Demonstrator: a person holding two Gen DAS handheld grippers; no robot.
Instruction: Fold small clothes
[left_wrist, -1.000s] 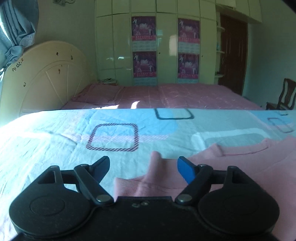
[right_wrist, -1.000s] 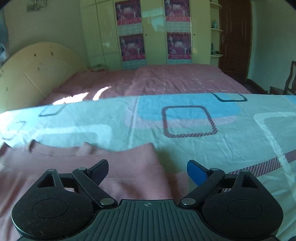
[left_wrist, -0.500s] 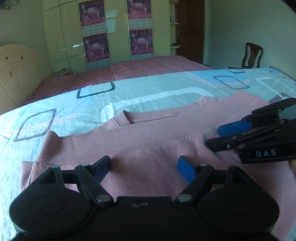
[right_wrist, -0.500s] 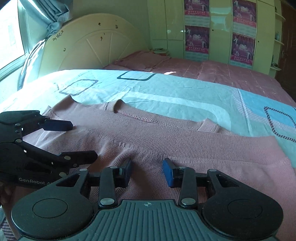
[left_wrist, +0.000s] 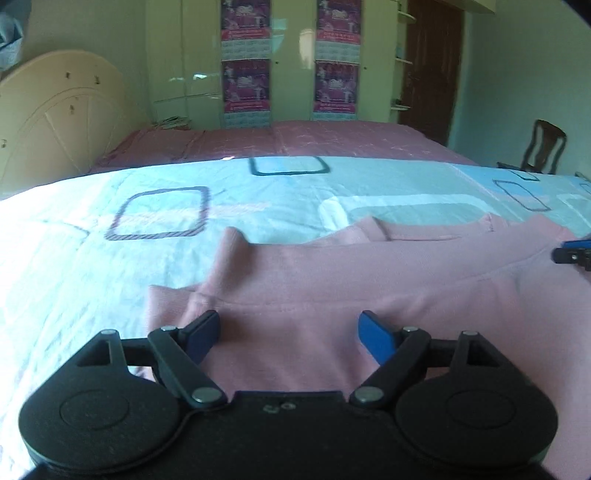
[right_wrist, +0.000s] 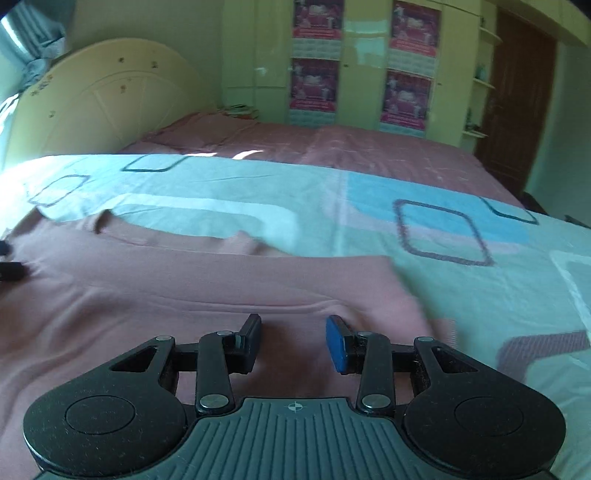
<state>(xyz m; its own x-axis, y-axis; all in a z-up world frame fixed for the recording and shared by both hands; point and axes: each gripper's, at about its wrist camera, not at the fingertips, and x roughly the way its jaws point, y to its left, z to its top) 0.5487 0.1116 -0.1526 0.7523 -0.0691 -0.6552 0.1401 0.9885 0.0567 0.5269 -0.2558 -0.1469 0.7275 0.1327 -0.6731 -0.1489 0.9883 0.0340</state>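
A pink knit sweater lies spread on the patterned bedsheet, collar toward the far side. My left gripper is open and empty, low over the sweater's left part near a sleeve seam. My right gripper is partly open and empty, low over the sweater near its right edge. The right gripper's tip shows at the right edge of the left wrist view. The left gripper's tip shows at the left edge of the right wrist view.
A second bed with a pink cover stands beyond. A cream headboard is at the left, a wardrobe with posters at the back, a wooden chair and a dark door at the right.
Both grippers have swung back outward, away from each other, toward the sweater's two sides. The right gripper's jaws have opened a little wider. The sweater lies flat as before.
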